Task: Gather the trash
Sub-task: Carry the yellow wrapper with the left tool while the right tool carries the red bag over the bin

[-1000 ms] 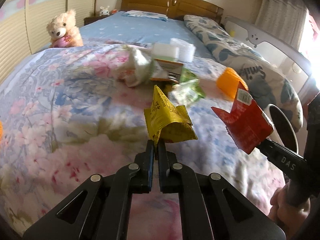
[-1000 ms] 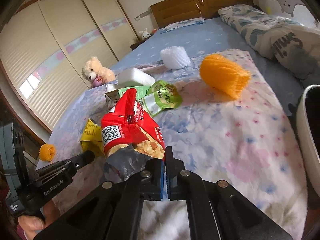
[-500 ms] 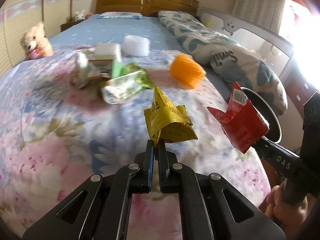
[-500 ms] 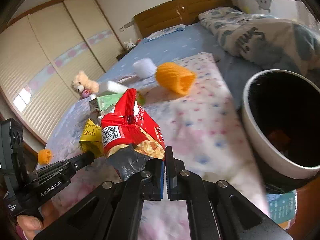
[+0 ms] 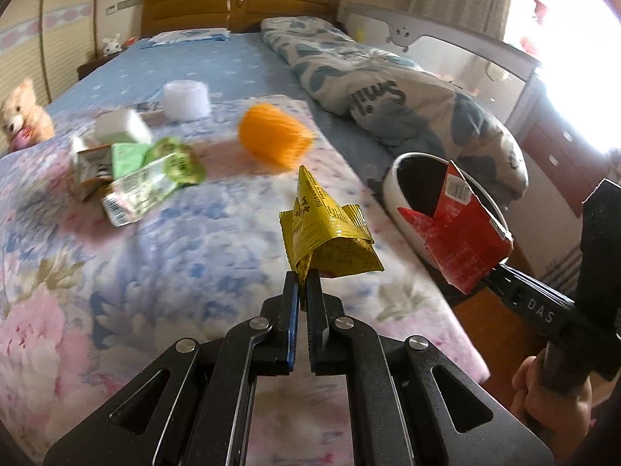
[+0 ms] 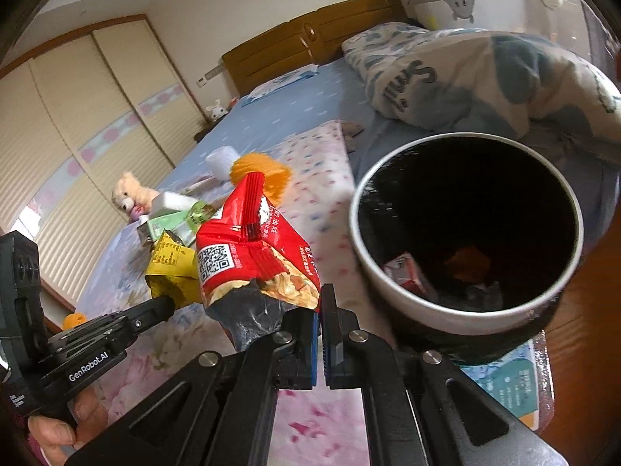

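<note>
We hold yellow wrapper point(image 5: 326, 233) pinched in left tongs point(image 5: 302, 285), red snack bag point(image 6: 252, 248) clamped in right tongs point(image 6: 321, 310); bin point(image 6: 458, 310) stands beside bed point(image 5: 155, 252), right of both, nearer right tongs, mouth up

Trash bin point(image 6: 458, 310): my right view shows its floor too dark to itemise; base hidden behind my right gripper point(image 6: 320, 303). Green wrappers point(image 5: 155, 178), orange foam net point(image 5: 275, 139): motion-blurred, print unreadable. Teddy bear point(image 5: 23, 116): cut by frame edge.
</note>
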{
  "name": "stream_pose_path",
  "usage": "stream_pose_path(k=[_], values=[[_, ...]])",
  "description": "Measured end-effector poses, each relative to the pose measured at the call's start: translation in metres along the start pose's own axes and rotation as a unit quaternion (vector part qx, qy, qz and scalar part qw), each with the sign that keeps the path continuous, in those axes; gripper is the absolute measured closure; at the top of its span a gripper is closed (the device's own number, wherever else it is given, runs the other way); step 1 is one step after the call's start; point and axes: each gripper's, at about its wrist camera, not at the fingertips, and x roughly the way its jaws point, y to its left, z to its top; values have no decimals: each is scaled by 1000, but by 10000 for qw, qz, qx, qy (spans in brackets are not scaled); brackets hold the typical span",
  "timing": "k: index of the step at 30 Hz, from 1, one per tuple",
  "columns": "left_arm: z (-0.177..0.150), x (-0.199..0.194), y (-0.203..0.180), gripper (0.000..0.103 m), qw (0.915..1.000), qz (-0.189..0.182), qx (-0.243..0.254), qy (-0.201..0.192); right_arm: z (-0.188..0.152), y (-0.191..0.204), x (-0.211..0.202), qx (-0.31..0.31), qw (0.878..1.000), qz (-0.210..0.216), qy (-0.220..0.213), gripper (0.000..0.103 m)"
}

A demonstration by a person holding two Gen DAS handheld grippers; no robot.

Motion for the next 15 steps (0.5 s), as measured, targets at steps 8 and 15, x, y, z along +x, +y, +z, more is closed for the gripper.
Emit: stream_pose_path(k=[8,15], values=[[6,9,-33,100,9995,-140,275,29,2,-30,-16,200,9995,-195,-114,102],[12,22,-55,100,9986,-230,467,110,5,-51,-25,346,9986,-365,-177,102]])
